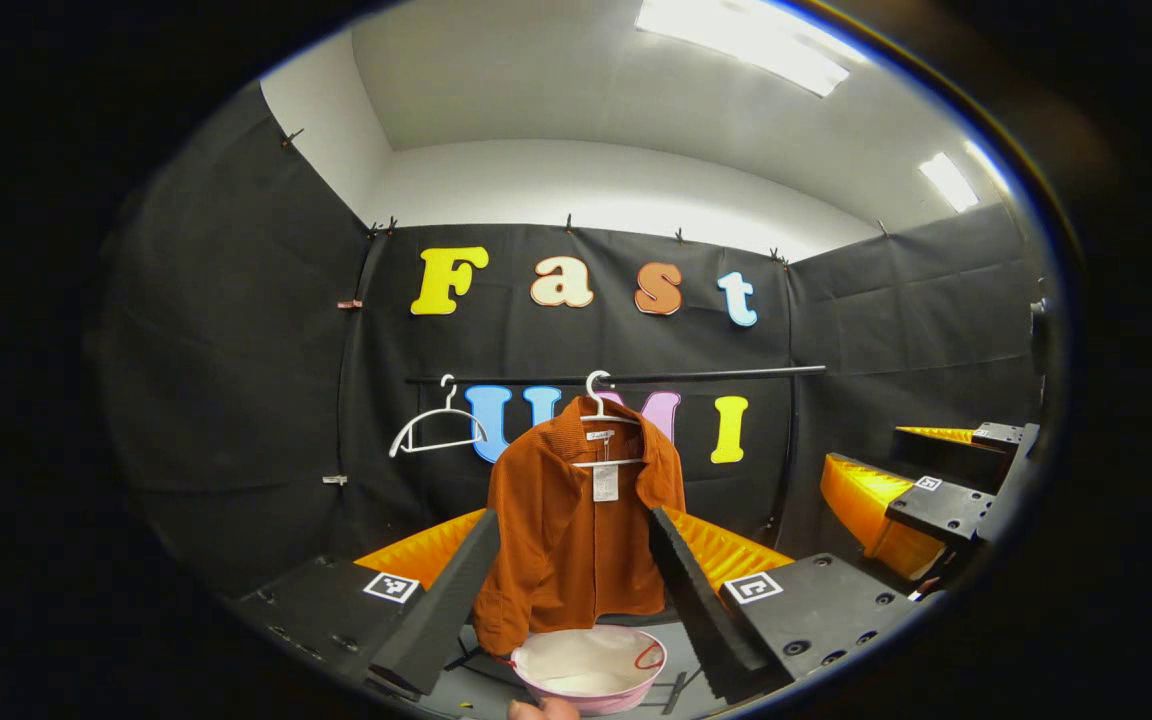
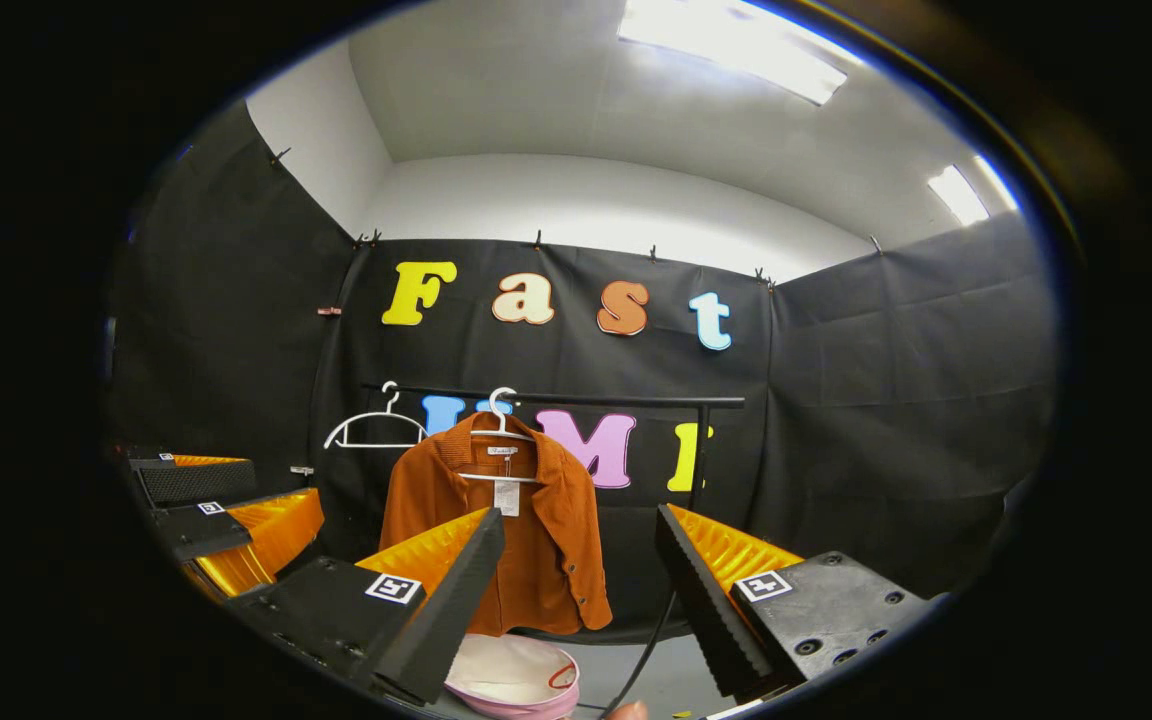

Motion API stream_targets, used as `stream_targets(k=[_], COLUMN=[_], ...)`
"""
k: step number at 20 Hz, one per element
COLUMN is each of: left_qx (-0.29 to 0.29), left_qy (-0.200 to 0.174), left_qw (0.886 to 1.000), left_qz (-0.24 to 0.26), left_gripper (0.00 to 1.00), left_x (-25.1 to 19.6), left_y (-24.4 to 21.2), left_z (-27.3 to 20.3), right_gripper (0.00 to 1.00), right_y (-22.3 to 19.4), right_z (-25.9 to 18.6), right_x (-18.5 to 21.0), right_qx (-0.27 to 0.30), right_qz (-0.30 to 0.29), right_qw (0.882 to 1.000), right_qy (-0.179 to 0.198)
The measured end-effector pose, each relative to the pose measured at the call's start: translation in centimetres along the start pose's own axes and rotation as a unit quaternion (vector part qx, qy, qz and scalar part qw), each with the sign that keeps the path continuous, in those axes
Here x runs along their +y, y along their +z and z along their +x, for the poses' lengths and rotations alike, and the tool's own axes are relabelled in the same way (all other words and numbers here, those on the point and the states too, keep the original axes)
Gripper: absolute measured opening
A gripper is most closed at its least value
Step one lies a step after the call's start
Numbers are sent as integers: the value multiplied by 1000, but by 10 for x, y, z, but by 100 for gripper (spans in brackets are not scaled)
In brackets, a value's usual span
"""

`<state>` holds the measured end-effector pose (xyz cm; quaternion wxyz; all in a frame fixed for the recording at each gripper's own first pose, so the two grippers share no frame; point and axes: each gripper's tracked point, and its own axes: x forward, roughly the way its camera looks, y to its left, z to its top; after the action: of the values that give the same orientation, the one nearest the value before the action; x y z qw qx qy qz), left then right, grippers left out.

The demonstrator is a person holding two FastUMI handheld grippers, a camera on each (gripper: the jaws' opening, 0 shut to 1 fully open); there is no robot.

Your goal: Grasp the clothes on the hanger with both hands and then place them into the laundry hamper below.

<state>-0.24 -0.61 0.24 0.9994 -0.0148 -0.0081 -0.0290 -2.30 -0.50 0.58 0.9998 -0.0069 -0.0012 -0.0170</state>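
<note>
An orange-brown shirt (image 1: pixel 556 560) (image 2: pixel 546 560) hangs on a white hanger (image 1: pixel 601 415) from the black rail (image 1: pixel 716 373), with a paper tag at its collar. Below it on the floor stands the laundry hamper (image 1: pixel 596 703) (image 2: pixel 506 705), pink-walled with a white inside. My left gripper (image 1: pixel 574 520) is open, short of the shirt, its fingers framing the garment. My right gripper (image 2: pixel 578 515) is open too, with the shirt behind its left finger. In the left gripper view the right gripper (image 1: pixel 861 448) stands off to the right. In the right gripper view the left gripper (image 2: pixel 281 480) stands off to the left.
An empty white hanger (image 1: pixel 436 425) (image 2: pixel 376 425) hangs left of the shirt on the same rail (image 2: pixel 636 401). The rail's upright post (image 2: pixel 701 450) stands right of the shirt. A dark cable (image 2: pixel 651 640) runs along the floor. A fingertip (image 1: pixel 541 708) shows at the bottom edge.
</note>
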Motion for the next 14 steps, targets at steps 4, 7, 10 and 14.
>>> stream_targets(k=[4, 7, 10, 14], left_qx=[5, 9, 22, 20], left_qy=[-6, -10, -11, 3], left_qw=[1000, 1000, 1000, 1000], left_qz=[5, 3, -5, 2], left_gripper=[95, 95, 95, 95], left_x=[-2, -5, -7, -3], left_y=[-7, -14, -20, -21], left_z=[10, 27, 53, 101], right_gripper=[98, 98, 98, 98], right_y=[-6, -6, -8, -23], right_z=[4, 17, 49, 108], right_x=[0, -3, -3, -3], right_qx=[9, 9, 6, 6], right_qz=[-9, -8, -2, 11], right_qw=[1000, 1000, 1000, 1000], right_qy=[3, 4, 11, 22])
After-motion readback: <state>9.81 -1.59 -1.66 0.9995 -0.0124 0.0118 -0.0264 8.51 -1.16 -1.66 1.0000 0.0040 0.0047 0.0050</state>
